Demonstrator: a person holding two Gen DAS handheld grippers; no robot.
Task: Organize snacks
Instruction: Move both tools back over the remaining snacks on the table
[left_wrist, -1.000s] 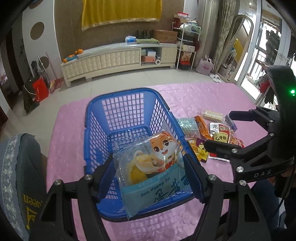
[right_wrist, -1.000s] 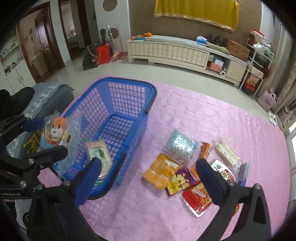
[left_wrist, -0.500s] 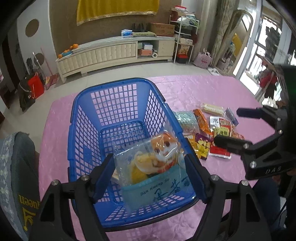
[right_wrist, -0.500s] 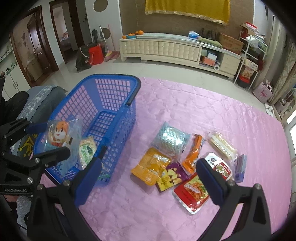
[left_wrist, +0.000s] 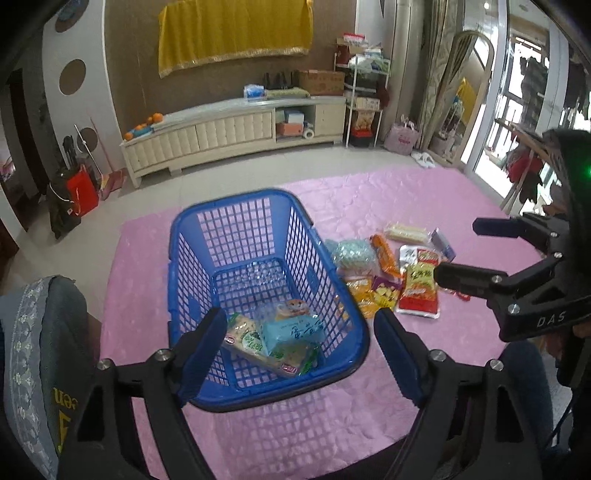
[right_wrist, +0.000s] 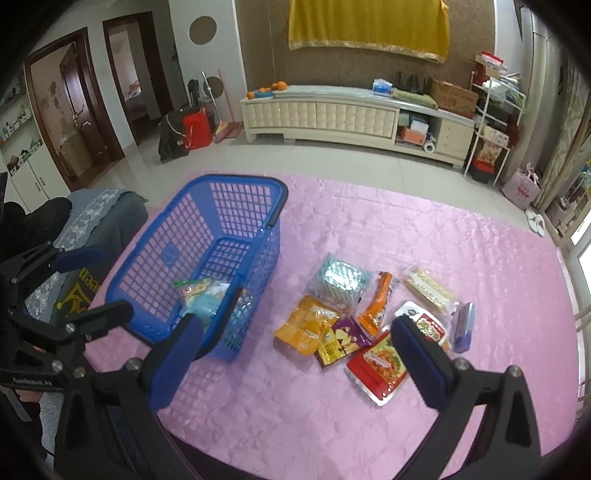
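The blue basket sits at the centre of the left wrist view on the pink-covered desk, its near rim between the left gripper fingers, which are spread wide and hold nothing. Inside the basket, toward the lower part of the frame, lie two packets: a clear bag with a cartoon animal and a light blue label resting partly on a green and cream packet (the two overlap, the blue-labelled one on top).

In the right wrist view the right gripper hovers over the desk with its fingers wide apart and nothing between them. Beyond its fingers, at the centre right of the frame, the loose snacks lie in a cluster well apart from the basket: a silvery green packet, an orange-yellow packet, a small purple packet, an orange stick packet, a red packet, a pale wafer packet and a small lilac packet. Several of them touch or overlap at their edges. The right gripper also shows at the right edge of the left wrist view, above the red packet.
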